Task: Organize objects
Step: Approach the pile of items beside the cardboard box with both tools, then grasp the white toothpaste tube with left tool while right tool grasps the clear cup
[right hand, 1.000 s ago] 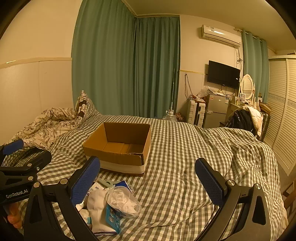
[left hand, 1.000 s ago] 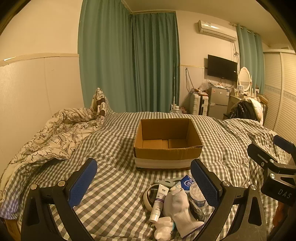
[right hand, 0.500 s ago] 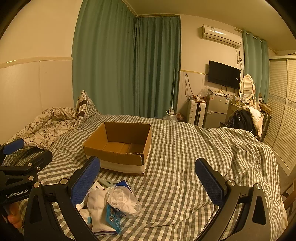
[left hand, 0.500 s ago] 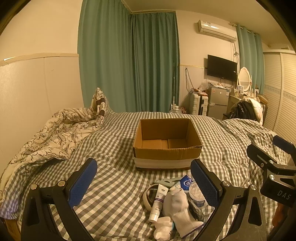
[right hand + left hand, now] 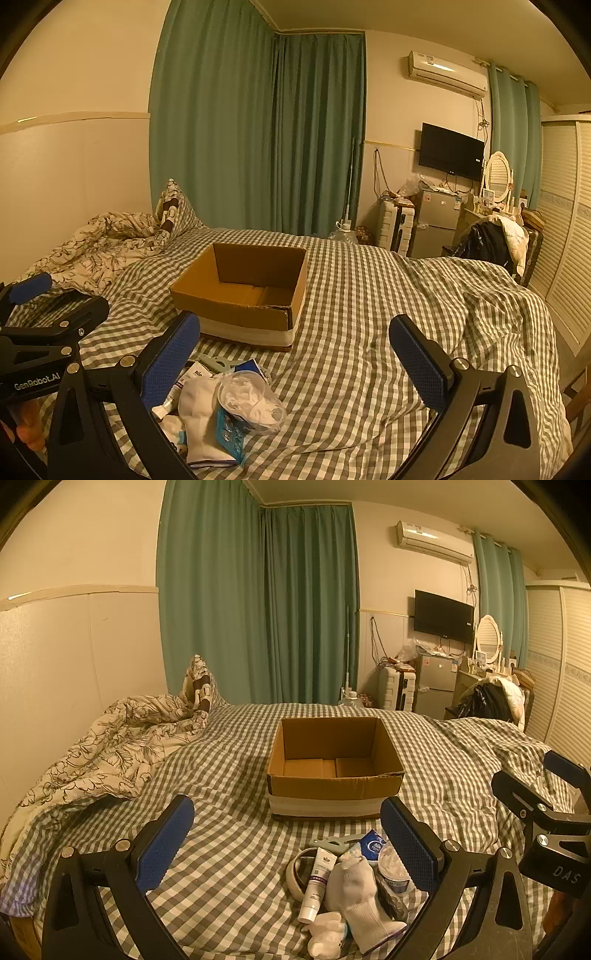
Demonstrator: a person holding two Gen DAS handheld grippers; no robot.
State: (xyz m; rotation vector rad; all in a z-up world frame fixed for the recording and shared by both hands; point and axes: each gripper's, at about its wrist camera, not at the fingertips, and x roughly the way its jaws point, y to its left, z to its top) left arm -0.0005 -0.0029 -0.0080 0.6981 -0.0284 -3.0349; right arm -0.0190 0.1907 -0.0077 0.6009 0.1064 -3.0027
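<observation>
Cardboard box [image 5: 334,764] sits empty on the bed; the sock [image 5: 356,893] and tube [image 5: 318,882] pile lies just before it, nearer the spread, empty left gripper [image 5: 288,845] than the likewise spread right gripper [image 5: 295,360]

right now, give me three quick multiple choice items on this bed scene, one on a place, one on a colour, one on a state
1. Where is the pile of small items?
A. inside the box
B. on the bedspread in front of the box
C. on the quilt

2. What colour are the curtains?
A. green
B. red
C. white

3. What state is the cardboard box in?
A. taped shut
B. open and empty
C. open and full

Answers:
1 B: the sock, tube and the rest lie on the checked bedspread on the near side of the cardboard box.
2 A: the curtains are green.
3 B: its bare floor shows.
</observation>
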